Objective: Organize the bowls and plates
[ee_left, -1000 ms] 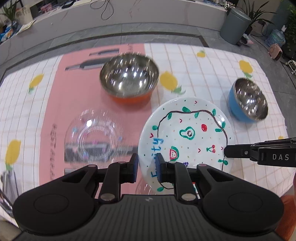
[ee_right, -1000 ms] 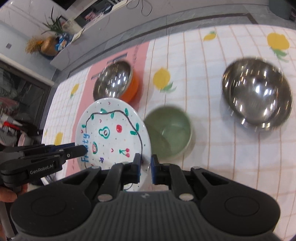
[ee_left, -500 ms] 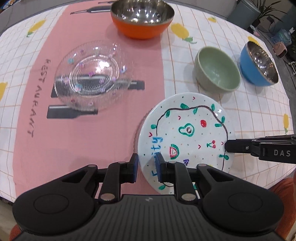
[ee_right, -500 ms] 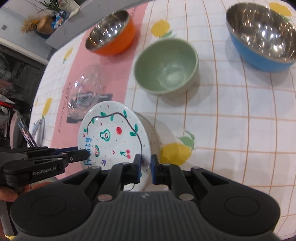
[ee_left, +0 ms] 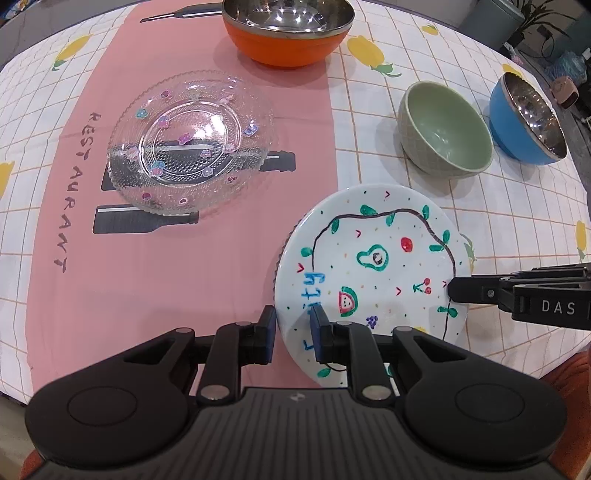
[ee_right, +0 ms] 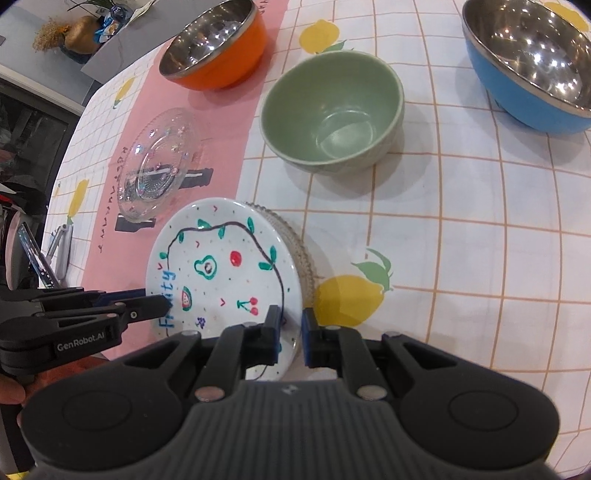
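Left wrist view: your left gripper (ee_left: 292, 328) is clamped on the near-left rim of the white ceramic plate painted with fruit drawings (ee_left: 373, 273), one finger above and one below. Your right gripper (ee_left: 452, 290) pinches the opposite rim. Two grips on opposite edges keep a flat, slick plate level, which is probably why you hold it this way. The plate sits just over the white checked tablecloth with lemons (ee_left: 480, 206), beside the pink "restaurant" runner (ee_left: 166, 273). A ribbed edge shows under its left side. The clear glass plate with small flower dots (ee_left: 192, 142) lies on the runner, well apart. The orange steel-lined bowl (ee_left: 288, 33) is at the far edge; the pale green ceramic bowl (ee_left: 445, 127) and blue steel-lined bowl (ee_left: 528, 118) are just beside each other at far right.

Right wrist view: right gripper (ee_right: 290, 334) straddles the near-right rim of the painted plate (ee_right: 221, 266), jaws narrow and closed on it; left gripper (ee_right: 155, 304) bites the rim by the blue lettering. A second clear ribbed glass plate (ee_right: 301, 258) peeks out directly beneath, so you're likely stacking plates here. Whether they touch, can't tell. Green bowl (ee_right: 332, 114), blue bowl (ee_right: 532, 62), orange bowl (ee_right: 216, 50) unstacked.
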### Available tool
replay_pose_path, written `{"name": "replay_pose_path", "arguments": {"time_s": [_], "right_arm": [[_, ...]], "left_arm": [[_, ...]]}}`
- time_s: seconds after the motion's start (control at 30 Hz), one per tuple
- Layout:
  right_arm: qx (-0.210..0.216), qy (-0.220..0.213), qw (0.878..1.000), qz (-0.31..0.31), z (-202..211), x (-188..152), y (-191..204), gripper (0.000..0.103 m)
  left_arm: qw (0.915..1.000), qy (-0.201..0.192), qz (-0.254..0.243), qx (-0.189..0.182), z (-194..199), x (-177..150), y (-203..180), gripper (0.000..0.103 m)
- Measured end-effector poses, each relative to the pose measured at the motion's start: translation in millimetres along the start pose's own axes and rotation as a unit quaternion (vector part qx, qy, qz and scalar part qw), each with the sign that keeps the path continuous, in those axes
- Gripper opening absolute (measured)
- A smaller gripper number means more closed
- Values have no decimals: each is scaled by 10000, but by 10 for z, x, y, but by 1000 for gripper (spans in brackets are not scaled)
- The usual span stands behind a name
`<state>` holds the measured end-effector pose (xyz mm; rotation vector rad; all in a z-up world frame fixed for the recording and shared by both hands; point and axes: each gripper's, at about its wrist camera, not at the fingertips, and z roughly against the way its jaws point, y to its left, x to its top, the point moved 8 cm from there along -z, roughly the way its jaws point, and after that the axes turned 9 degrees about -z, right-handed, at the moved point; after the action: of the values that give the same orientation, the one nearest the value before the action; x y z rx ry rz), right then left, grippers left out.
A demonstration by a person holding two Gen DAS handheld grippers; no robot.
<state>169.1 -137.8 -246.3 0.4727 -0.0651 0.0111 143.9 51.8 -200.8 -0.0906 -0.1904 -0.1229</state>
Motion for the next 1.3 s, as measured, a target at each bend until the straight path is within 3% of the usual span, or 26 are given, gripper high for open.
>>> {"name": "replay_pose_path", "arguments": {"time_s": [0.77,0.87,0.9,0.97,1.07,1.23,1.3], "right_arm": [[-282,-24,9991,316,-67,-1,75,11],[-355,-38,9985,420,-82,0,96,12],[-425,-47,9979,483,-97,-5,101,12],[-550,-62,9966,606,-131,-11,102,14],[-477,-26,9972,575,-170,-32,100,14],[-493,-194,9961,707,-140,-32,99,18],[-587,-342,9943,818,-98,-21,101,25]], "left_arm": [[10000,68,-63,-1,-77,-13,2,22],[10000,11,-75,-60,-42,6,-13,19],[9998,-17,-83,-156,-28,16,-34,10],[9993,-5,-44,-374,-13,27,-86,8],[9995,-155,-248,-144,17,60,-120,9],[9980,-537,-309,-140,132,105,-99,15],[9964,-747,-409,-46,199,108,-63,28]]}}
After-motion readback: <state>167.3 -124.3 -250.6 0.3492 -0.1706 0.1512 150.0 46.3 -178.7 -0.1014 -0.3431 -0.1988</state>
